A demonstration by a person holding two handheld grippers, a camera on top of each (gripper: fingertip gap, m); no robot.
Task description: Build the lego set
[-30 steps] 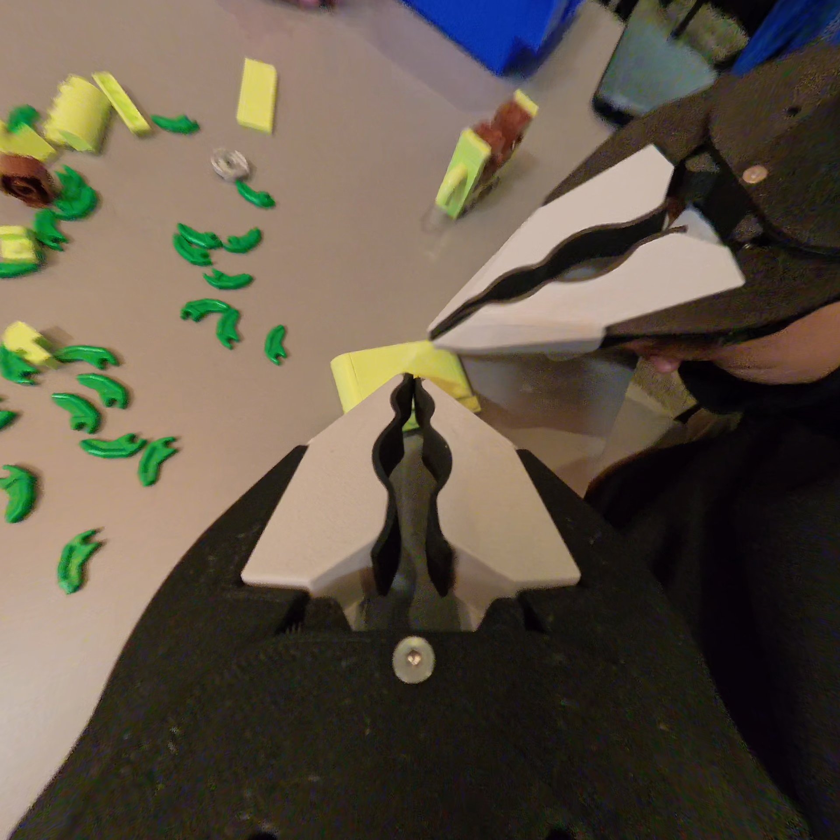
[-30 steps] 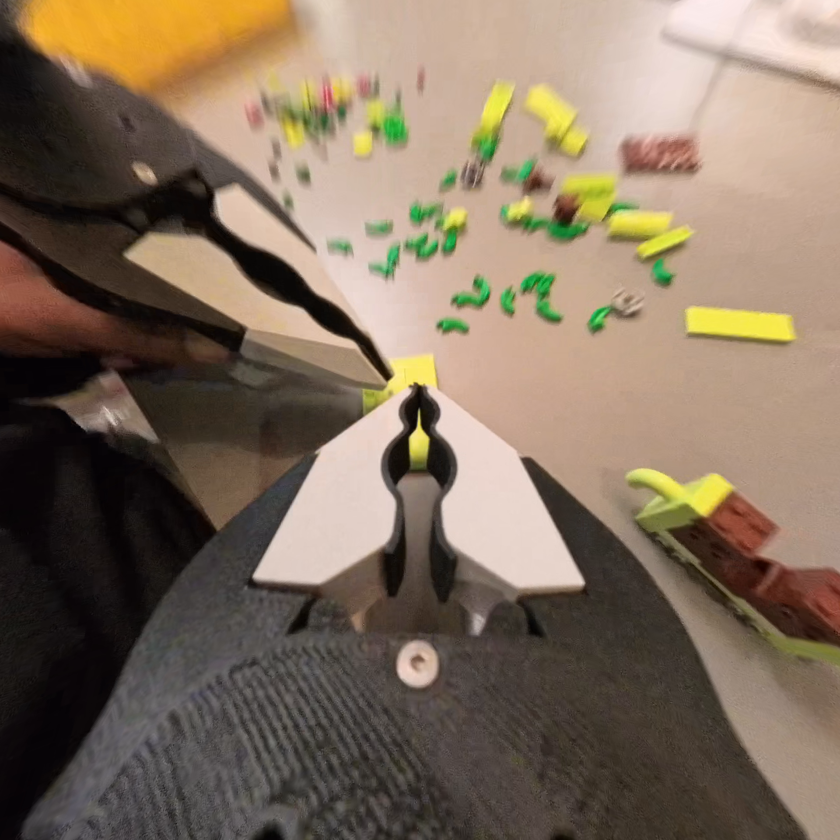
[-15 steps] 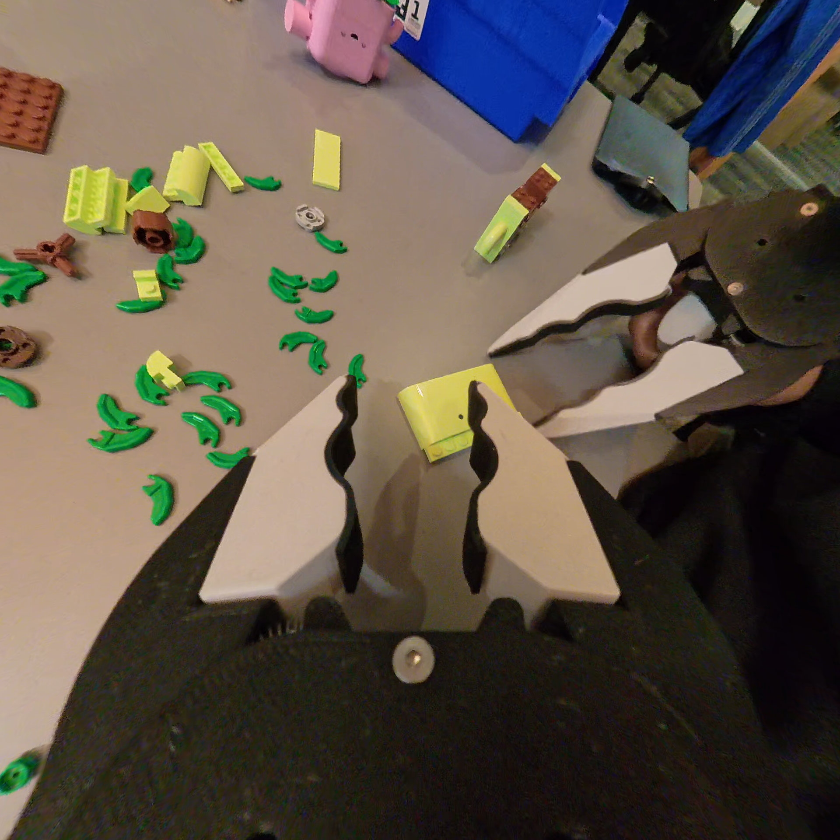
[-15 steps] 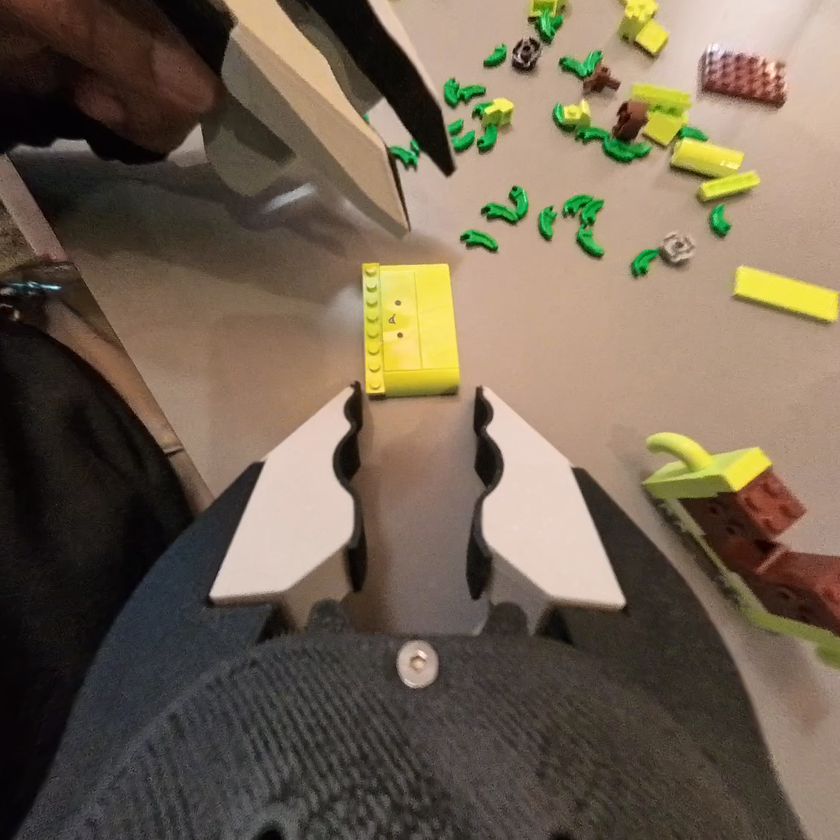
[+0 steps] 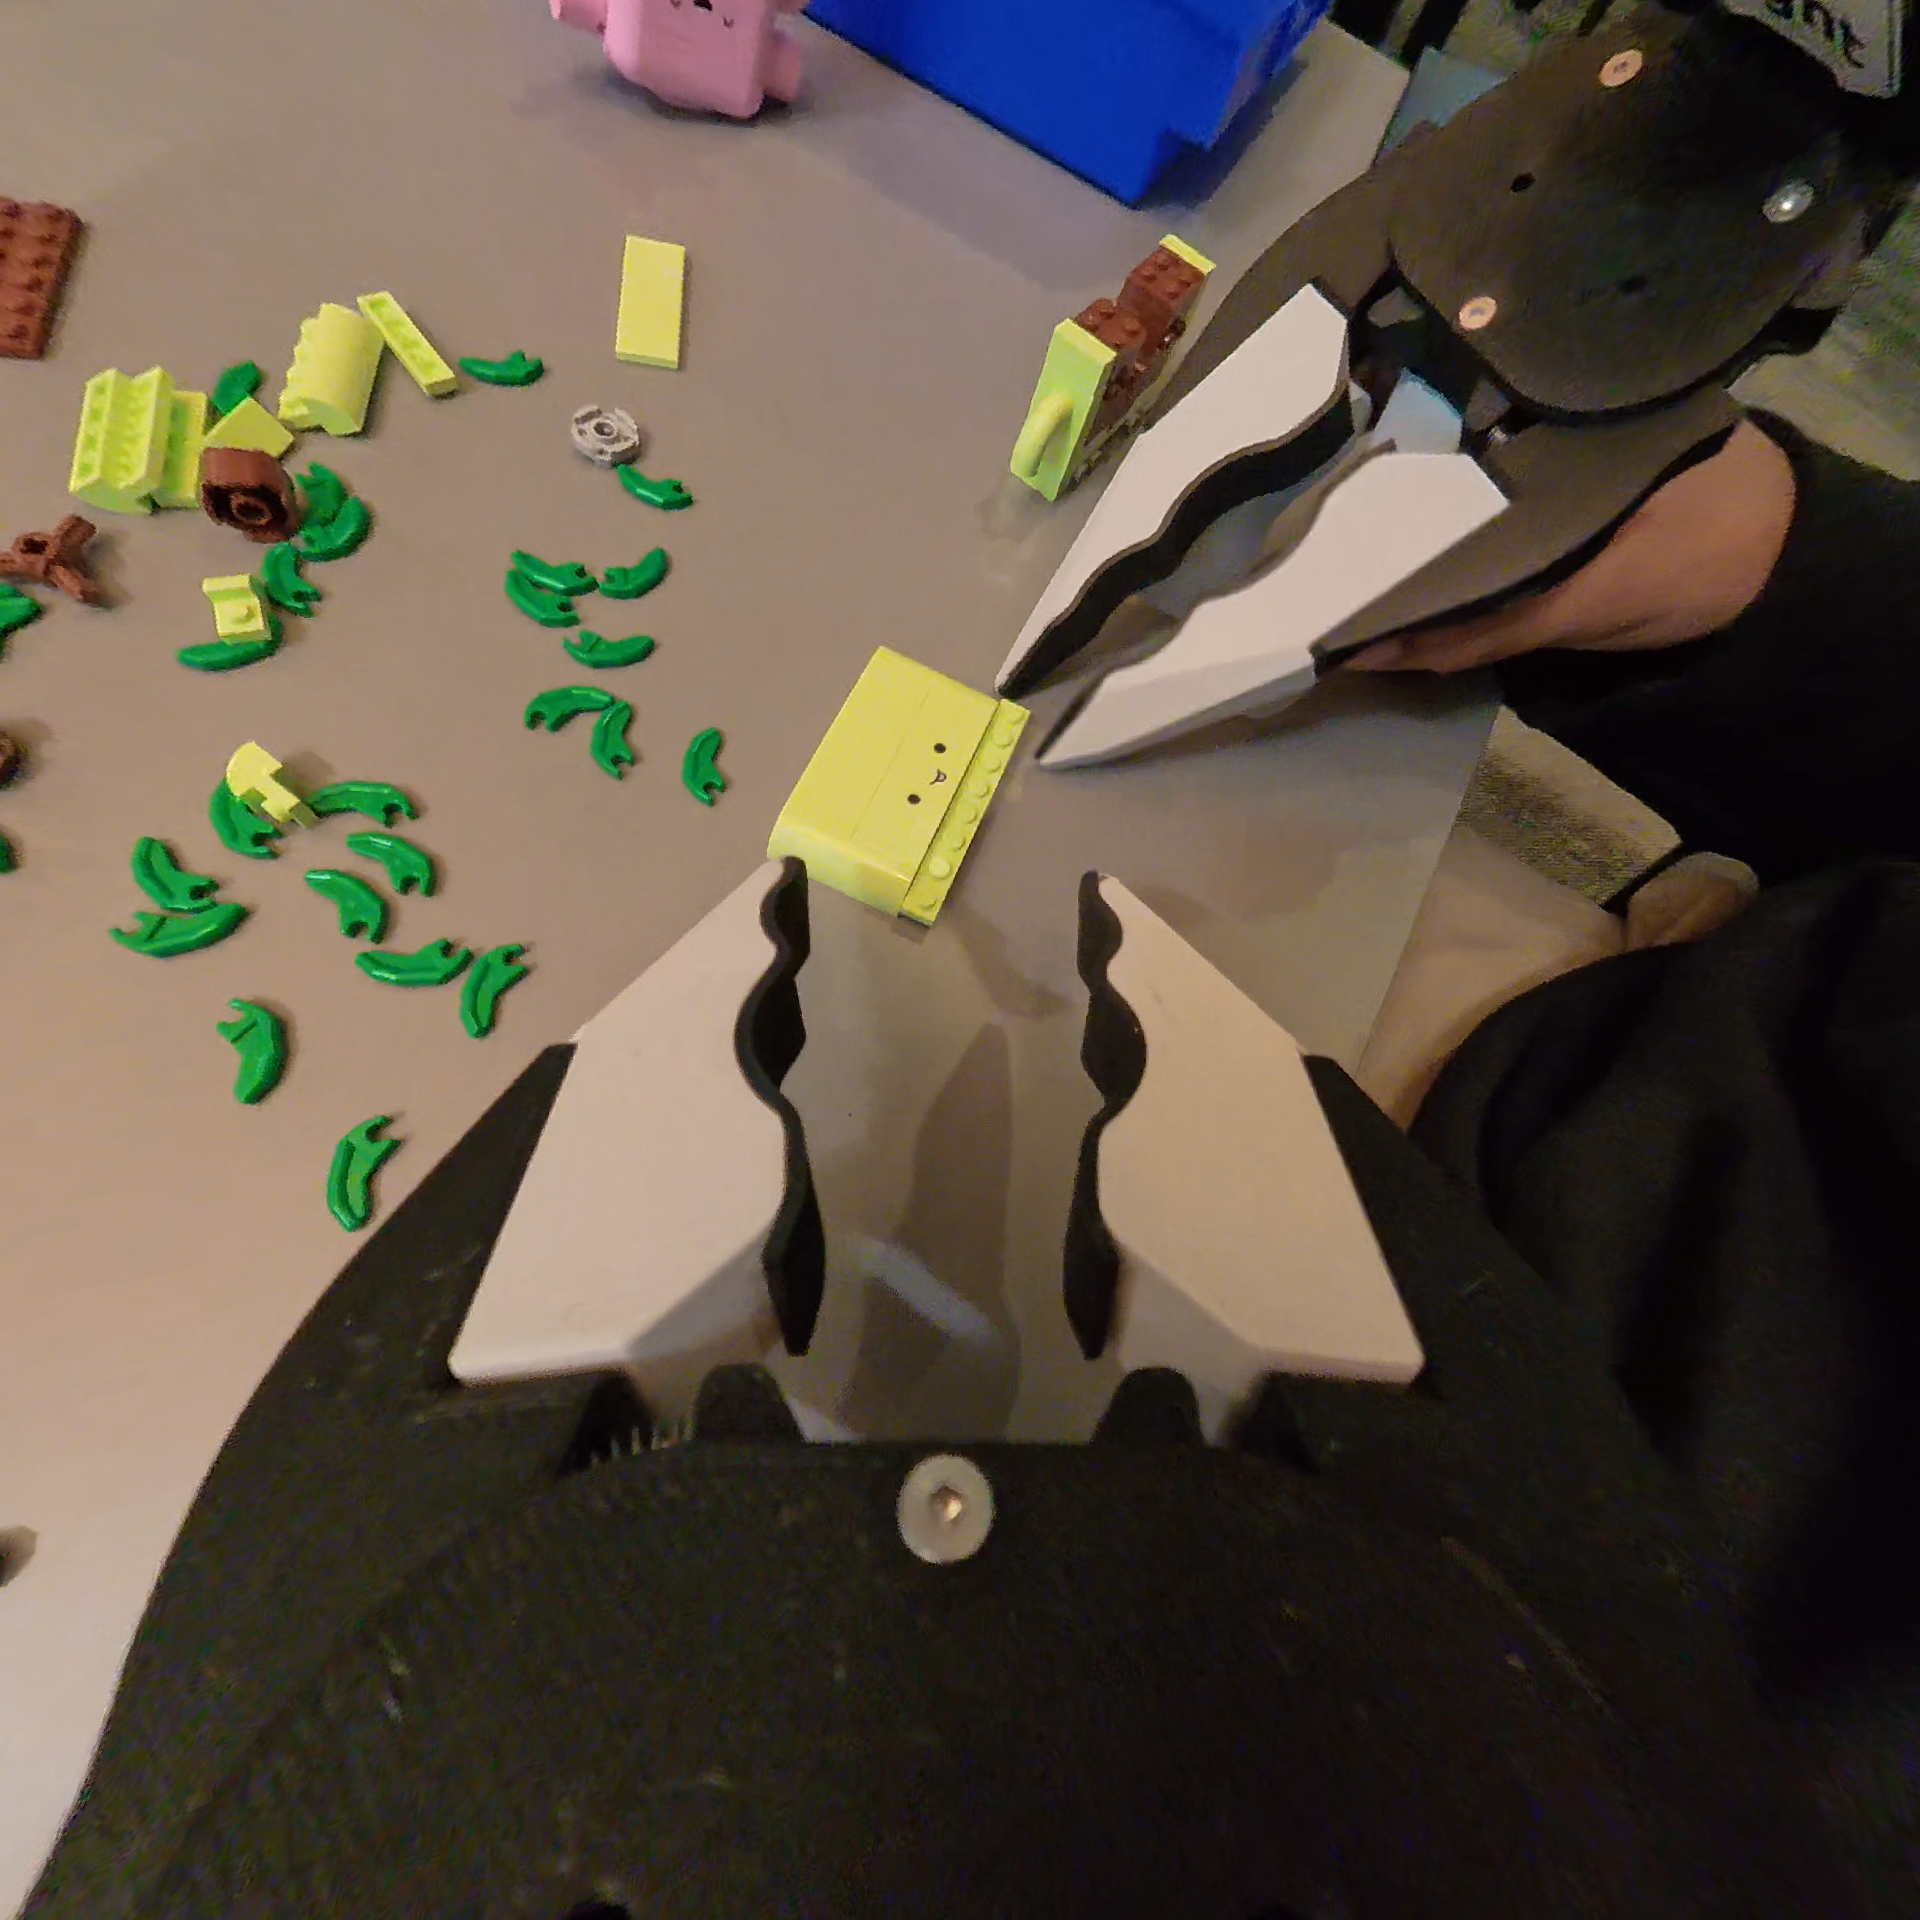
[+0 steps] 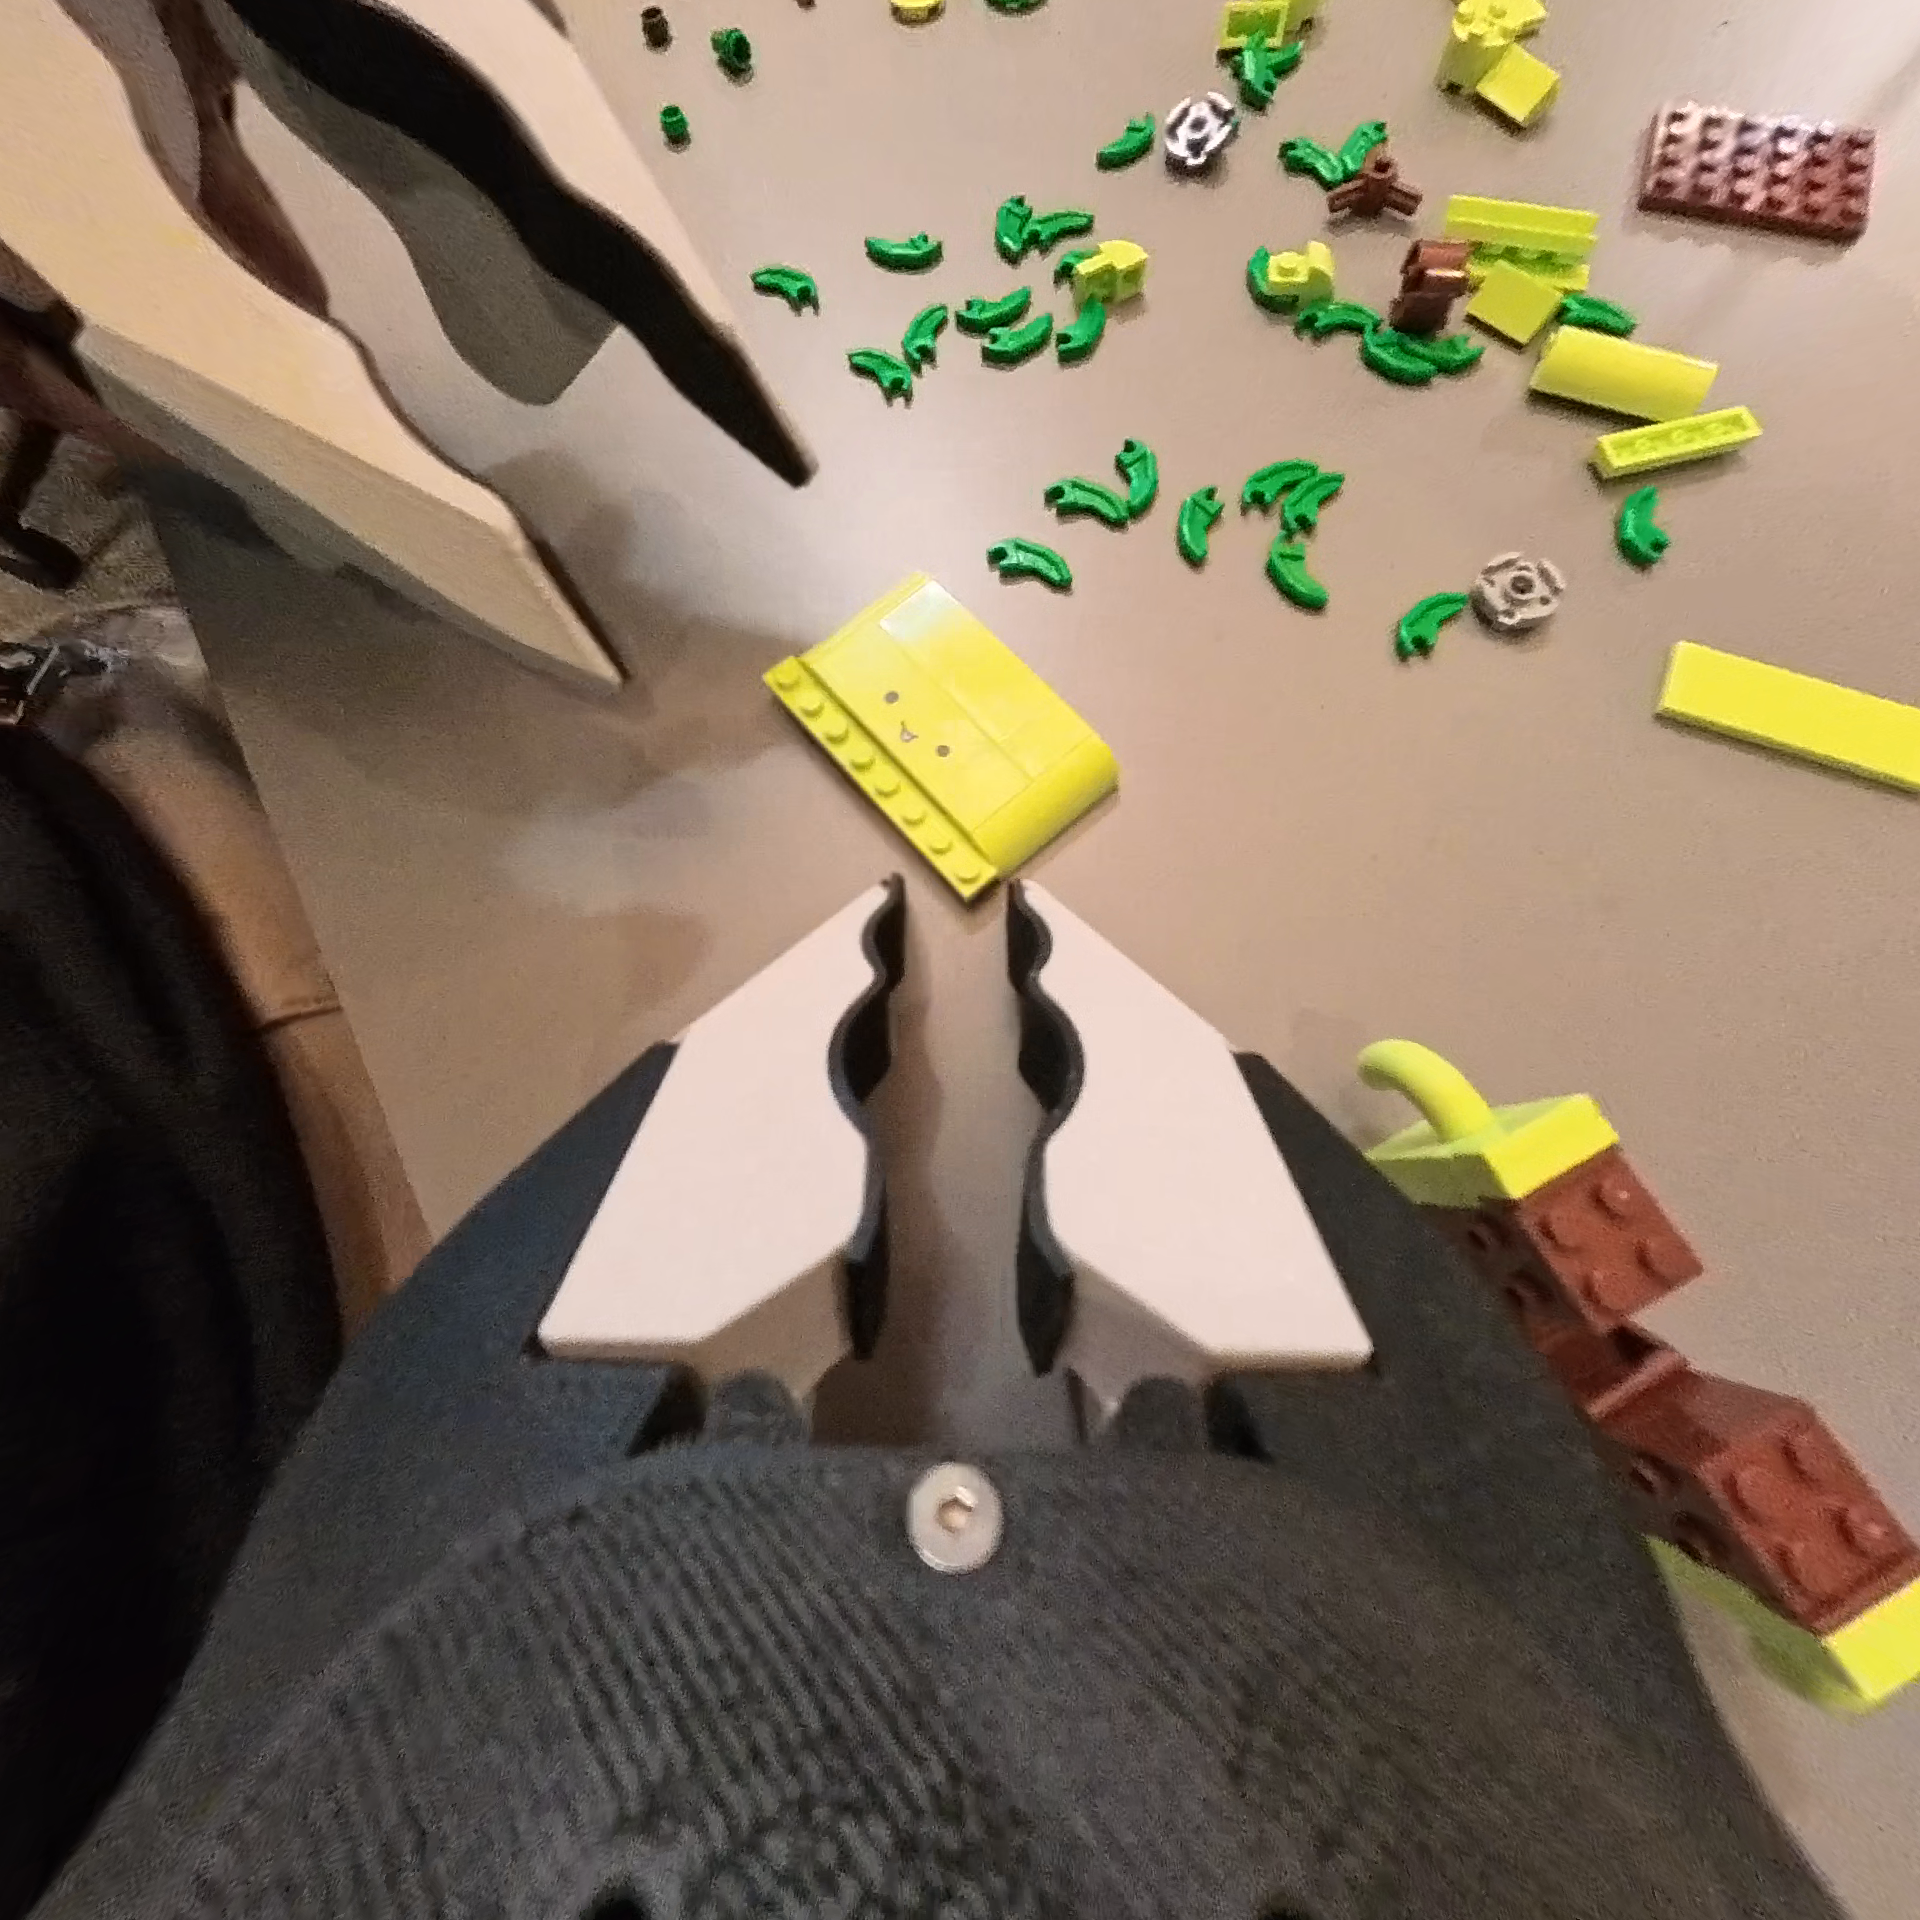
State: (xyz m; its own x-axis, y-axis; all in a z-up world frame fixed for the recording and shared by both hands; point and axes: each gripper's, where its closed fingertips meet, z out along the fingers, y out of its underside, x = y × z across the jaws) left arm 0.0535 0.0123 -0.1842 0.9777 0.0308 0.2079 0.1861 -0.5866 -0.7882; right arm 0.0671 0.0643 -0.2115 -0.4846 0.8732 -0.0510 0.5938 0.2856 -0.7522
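A lime-green sloped block with a small printed face (image 5: 899, 779) lies flat on the grey table (image 5: 831, 343), held by neither gripper. My left gripper (image 5: 935, 881) is open and empty, its left fingertip just short of the block's near corner. My right gripper (image 6: 954, 894) is open with a narrow gap and empty, its tips just short of the block (image 6: 945, 727). In the left wrist view the right gripper (image 5: 1029, 722) sits at the block's right end. In the right wrist view the left gripper (image 6: 707, 577) hangs open at upper left. A brown and lime sub-assembly (image 6: 1621, 1299) lies to the right.
Several green leaf pieces (image 5: 364, 883), lime bricks (image 5: 332, 364), a lime tile (image 5: 651, 301), a grey round piece (image 5: 603, 434) and a brown plate (image 6: 1756, 171) are scattered across the table. A pink figure (image 5: 686, 52) and a blue bin (image 5: 1049, 73) stand at the back. The table edge (image 5: 1455, 831) runs on the right. Spacing between my two grippers at the tips: around 7 cm. About 12 cm separates my right fingertips from the grey round piece (image 5: 603, 434). My right wrist view (image 6: 1515, 591) looks at it from another angle.
Both grippers were shut on the lime block a second ago. They have opened and let it go, and it now lies on the table. The right gripper's gap has since narrowed.
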